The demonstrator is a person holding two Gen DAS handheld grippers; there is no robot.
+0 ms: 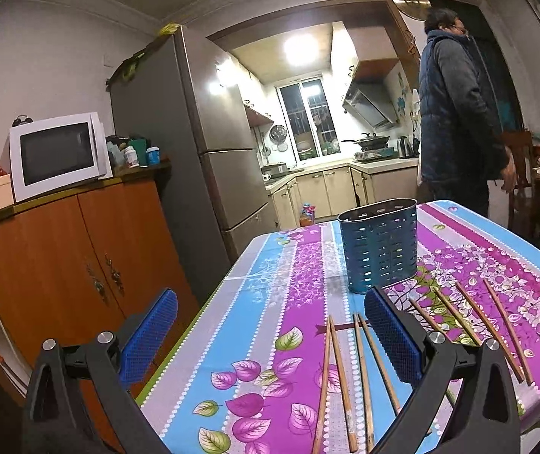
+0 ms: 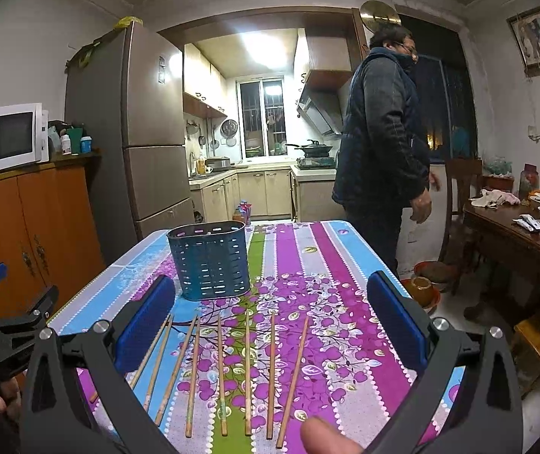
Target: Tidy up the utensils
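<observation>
Eight or so wooden chopsticks (image 2: 221, 374) lie loose on the table (image 2: 345, 265) w/ floral cloth, just in front of the blue slotted utensil holder (image 2: 209, 261); light, stiff, thin, prob. roll-prone, so pinch mid-shaft; left claw (image 1: 270, 336) & right claw (image 2: 270, 325) both wide, holding nothing.

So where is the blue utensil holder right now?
The blue utensil holder stands upright on the floral tablecloth, beyond the row of chopsticks; it sits left of centre in the right wrist view, right of centre in the left.
</observation>
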